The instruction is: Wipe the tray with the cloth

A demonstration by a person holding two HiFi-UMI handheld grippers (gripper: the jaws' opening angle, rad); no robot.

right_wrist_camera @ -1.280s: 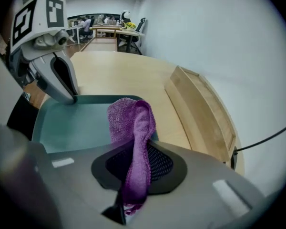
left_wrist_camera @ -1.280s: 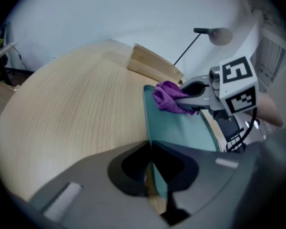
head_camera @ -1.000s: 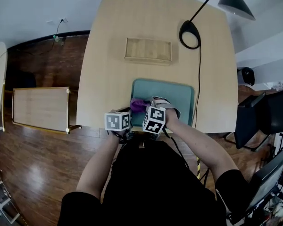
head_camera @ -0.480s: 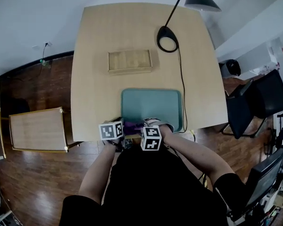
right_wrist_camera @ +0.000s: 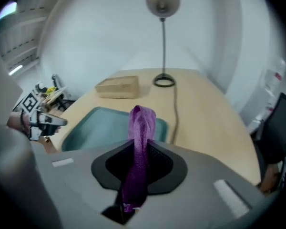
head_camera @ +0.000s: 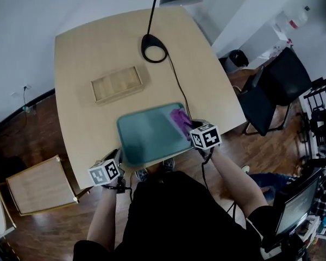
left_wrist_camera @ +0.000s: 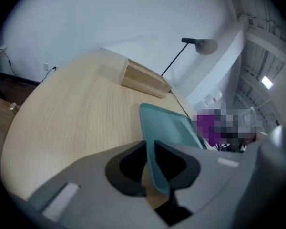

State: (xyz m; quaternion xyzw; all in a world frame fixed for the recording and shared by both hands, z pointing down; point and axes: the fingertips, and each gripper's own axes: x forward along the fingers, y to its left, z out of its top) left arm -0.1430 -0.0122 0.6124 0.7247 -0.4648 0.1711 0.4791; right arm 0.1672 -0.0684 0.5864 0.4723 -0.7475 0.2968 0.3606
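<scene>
A teal tray [head_camera: 144, 135] lies near the table's front edge. My right gripper [head_camera: 189, 128] is at the tray's right end, shut on a purple cloth [head_camera: 180, 118] that drapes onto the tray. In the right gripper view the cloth [right_wrist_camera: 141, 128] runs up between the jaws of that gripper [right_wrist_camera: 140, 149]. My left gripper [head_camera: 120, 159] is at the tray's near left corner. Its jaws have just been opening. The tray's rim [left_wrist_camera: 157, 168] stands between them in the left gripper [left_wrist_camera: 151, 148] view, with a gap beside it.
A wooden box [head_camera: 118, 84] sits behind the tray. A black desk lamp's base [head_camera: 154, 47] is at the back, and its cable [head_camera: 179, 91] runs past the tray's right side. A black chair [head_camera: 277, 86] stands right of the table; a wooden panel [head_camera: 38, 192] lies on the floor at left.
The right gripper has carried the cloth from the tray's near edge to its right end. The left gripper stays at the near left corner. The head view has swung round.
</scene>
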